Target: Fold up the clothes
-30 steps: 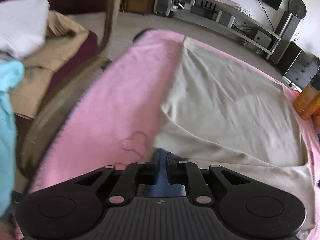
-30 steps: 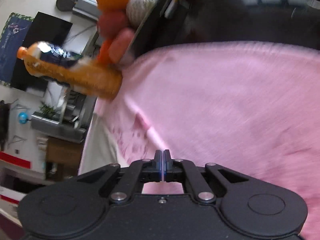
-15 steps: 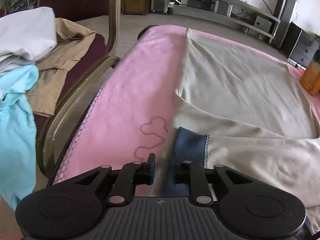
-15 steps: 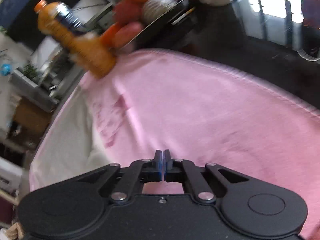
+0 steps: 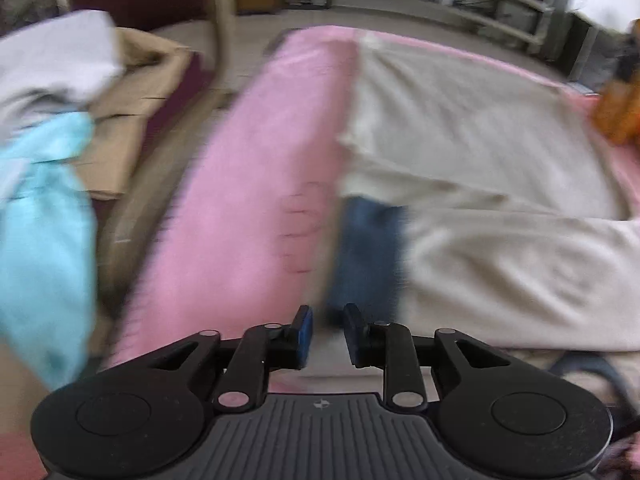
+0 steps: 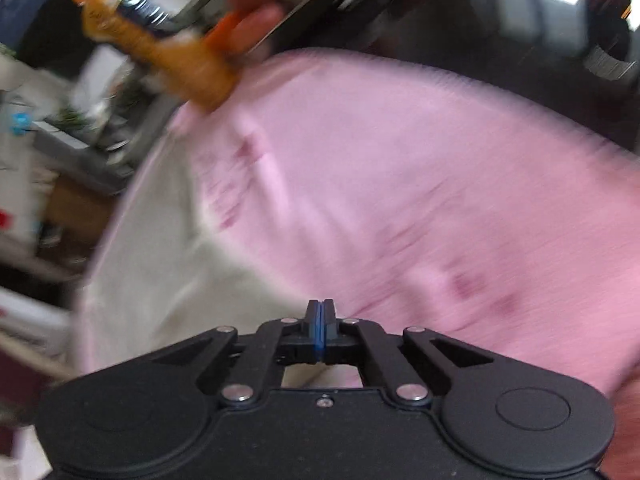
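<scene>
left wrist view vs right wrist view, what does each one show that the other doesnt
Only the left wrist view shows the open left gripper, the garment's blue cuff just ahead of it, and the clothes pile on the chair.

Only the right wrist view shows the right gripper, its fingers pressed together with nothing visible between them, and the fruit tray behind the bottle.

Both show the pink blanket, the beige garment spread on it, and the orange bottle, which is only a blur at the right edge of the left view.

Wood chair [image 5: 222, 8] at left, low shelf unit [image 5: 460, 4] behind, daylit rm
</scene>
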The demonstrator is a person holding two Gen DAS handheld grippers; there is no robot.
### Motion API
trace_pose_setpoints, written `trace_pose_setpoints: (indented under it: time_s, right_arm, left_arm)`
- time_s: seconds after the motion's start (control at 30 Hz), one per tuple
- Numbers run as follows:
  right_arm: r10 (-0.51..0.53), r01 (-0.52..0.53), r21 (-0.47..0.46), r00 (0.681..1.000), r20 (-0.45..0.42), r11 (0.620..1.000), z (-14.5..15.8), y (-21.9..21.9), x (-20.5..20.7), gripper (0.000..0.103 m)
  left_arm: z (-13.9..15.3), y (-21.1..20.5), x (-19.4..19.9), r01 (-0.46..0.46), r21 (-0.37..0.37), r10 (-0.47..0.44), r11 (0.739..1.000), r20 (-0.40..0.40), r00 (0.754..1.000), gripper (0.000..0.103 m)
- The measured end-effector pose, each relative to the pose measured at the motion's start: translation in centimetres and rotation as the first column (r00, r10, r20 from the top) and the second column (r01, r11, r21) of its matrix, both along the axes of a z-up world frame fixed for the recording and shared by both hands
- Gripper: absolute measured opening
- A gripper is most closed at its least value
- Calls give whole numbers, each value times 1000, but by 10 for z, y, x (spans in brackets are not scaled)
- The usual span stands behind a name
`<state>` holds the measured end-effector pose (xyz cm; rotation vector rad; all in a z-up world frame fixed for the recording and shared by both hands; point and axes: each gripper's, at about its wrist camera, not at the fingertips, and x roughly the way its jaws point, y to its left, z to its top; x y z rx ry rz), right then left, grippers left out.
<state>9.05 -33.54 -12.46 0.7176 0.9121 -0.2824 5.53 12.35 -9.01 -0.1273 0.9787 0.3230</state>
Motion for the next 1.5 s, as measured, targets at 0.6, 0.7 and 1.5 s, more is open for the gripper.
trace_pose_setpoints:
  time_s: [0.6, 0.7, 1.5]
  right_arm:
    - [330, -368, 208, 923, 197, 906, 18, 54, -35, 7]
    - [327, -356, 246, 933, 149, 902, 7, 62, -25, 7]
    - [427, -433, 7, 890, 161, 901, 40, 84, -43, 9]
  left_arm:
    - [3, -26, 4, 149, -151, -136, 977, 93, 986, 27]
    - [-5, -28, 12, 141, -124, -133, 982, 65, 989, 31]
    - [22, -13, 9, 70, -129, -51, 989, 143, 988, 45]
